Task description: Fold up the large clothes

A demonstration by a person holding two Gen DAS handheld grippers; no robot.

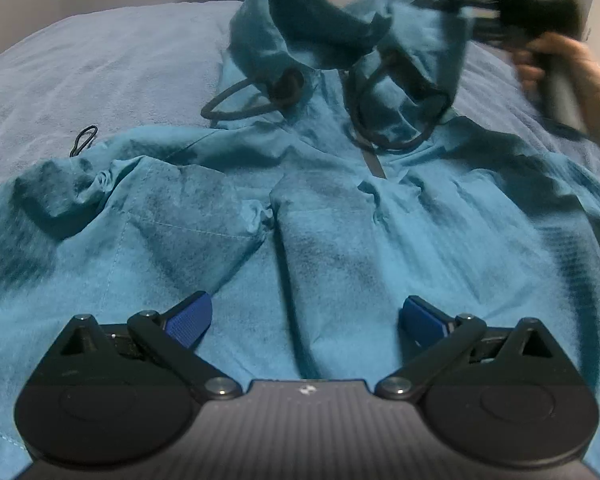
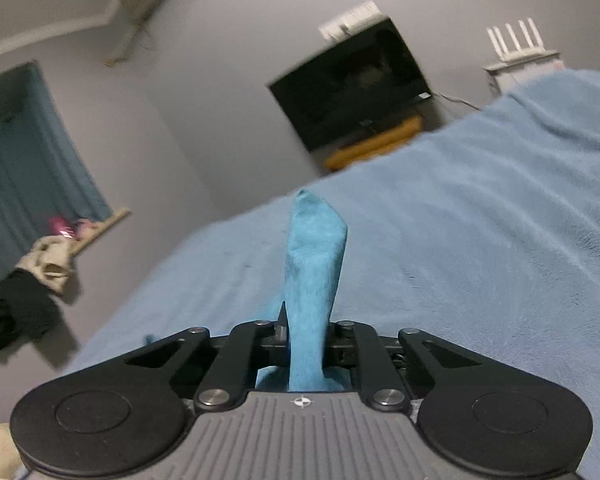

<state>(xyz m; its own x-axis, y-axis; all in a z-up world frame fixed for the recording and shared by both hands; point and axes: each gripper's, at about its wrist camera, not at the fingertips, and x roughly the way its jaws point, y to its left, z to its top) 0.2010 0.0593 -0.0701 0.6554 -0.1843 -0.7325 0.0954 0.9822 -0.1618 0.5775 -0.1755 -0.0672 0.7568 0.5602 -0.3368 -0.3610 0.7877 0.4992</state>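
A teal hooded jacket lies spread on a light blue blanket, hood at the far end with dark drawcords. My left gripper is open and empty, hovering low over the jacket's body. My right gripper is shut on a fold of the teal jacket fabric, which stands up between its jaws. In the left wrist view the right gripper appears blurred at the top right, lifting the hood's edge.
The blanket covers the bed. Beyond it are a wall-mounted dark TV, a white router on a shelf, a blue curtain and a clothes pile at left.
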